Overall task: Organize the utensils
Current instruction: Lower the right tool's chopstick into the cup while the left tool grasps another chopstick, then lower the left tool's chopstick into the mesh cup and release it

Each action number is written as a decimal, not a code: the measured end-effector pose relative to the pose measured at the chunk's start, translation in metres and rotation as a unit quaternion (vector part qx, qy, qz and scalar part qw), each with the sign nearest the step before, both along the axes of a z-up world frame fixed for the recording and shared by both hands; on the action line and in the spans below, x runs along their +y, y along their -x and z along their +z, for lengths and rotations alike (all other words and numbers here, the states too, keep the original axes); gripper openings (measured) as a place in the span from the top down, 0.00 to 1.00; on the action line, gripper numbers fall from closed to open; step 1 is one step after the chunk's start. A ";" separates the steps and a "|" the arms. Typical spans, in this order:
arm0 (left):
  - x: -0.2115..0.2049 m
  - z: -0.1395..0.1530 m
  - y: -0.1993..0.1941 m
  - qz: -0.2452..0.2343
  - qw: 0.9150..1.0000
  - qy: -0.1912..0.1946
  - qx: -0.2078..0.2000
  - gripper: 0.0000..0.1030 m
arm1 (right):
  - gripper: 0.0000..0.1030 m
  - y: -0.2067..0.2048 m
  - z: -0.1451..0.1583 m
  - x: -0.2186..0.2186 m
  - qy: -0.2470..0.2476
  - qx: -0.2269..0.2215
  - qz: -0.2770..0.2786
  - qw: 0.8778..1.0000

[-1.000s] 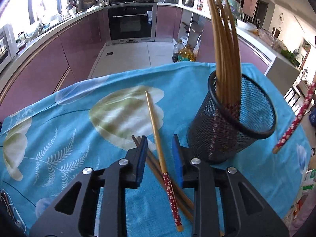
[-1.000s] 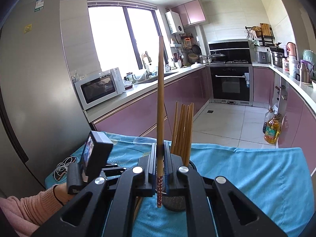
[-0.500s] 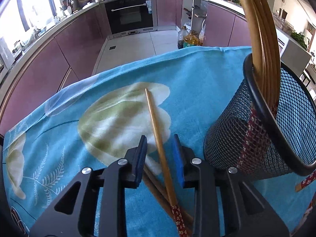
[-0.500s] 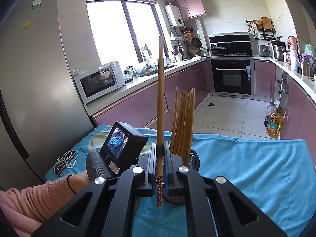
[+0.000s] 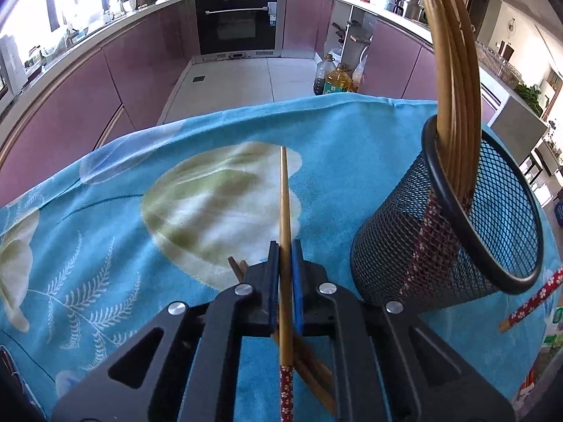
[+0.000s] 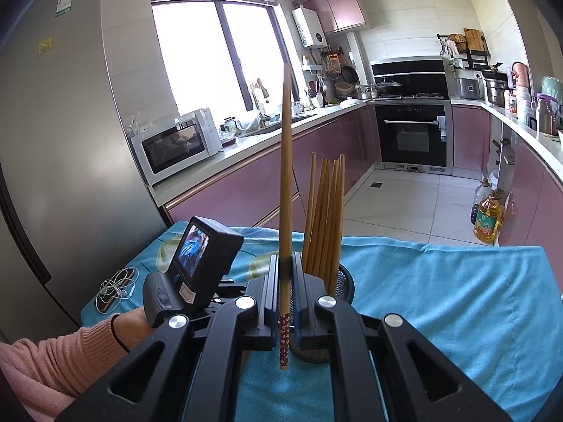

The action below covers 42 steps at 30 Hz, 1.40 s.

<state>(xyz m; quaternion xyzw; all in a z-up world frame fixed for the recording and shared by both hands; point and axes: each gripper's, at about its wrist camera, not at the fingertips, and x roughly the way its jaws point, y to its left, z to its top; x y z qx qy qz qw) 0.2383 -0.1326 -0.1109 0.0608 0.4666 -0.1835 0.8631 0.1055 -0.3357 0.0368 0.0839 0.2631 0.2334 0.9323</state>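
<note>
My left gripper [image 5: 284,250] is shut on a bamboo chopstick [image 5: 285,197] with a red flowered handle, low over the blue flowered cloth [image 5: 105,232]. More chopsticks [image 5: 313,372] lie on the cloth under the gripper. A black mesh cup [image 5: 454,232] stands to its right and holds several chopsticks [image 5: 454,70]. My right gripper [image 6: 285,262] is shut on another chopstick [image 6: 285,161] and holds it upright, just in front of the cup [image 6: 339,281]. Its red handle end shows in the left wrist view [image 5: 527,304].
The left gripper's camera block [image 6: 200,260] and the person's pink sleeve [image 6: 52,362] are at the left. A phone with white earphones [image 6: 114,290] lies at the table's left corner. Oil bottles [image 5: 334,79] stand on the kitchen floor beyond the table.
My left gripper has come down and forward and shut on the chopstick lying between its fingers. The right gripper keeps hold of its upright chopstick near the cup.
</note>
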 end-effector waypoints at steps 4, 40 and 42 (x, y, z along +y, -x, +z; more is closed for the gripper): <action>0.017 0.016 0.010 0.004 0.999 0.044 0.004 0.93 | 0.94 0.000 0.002 -0.002 -0.001 -0.003 -0.002 1.000; 0.060 0.201 0.078 -0.061 0.951 0.273 -0.132 0.93 | 0.94 -0.024 0.027 -0.013 -0.012 -0.032 -0.025 0.999; 0.055 0.203 0.077 -0.061 0.952 0.270 -0.132 0.93 | 0.94 -0.026 0.026 -0.014 -0.011 -0.029 -0.025 0.999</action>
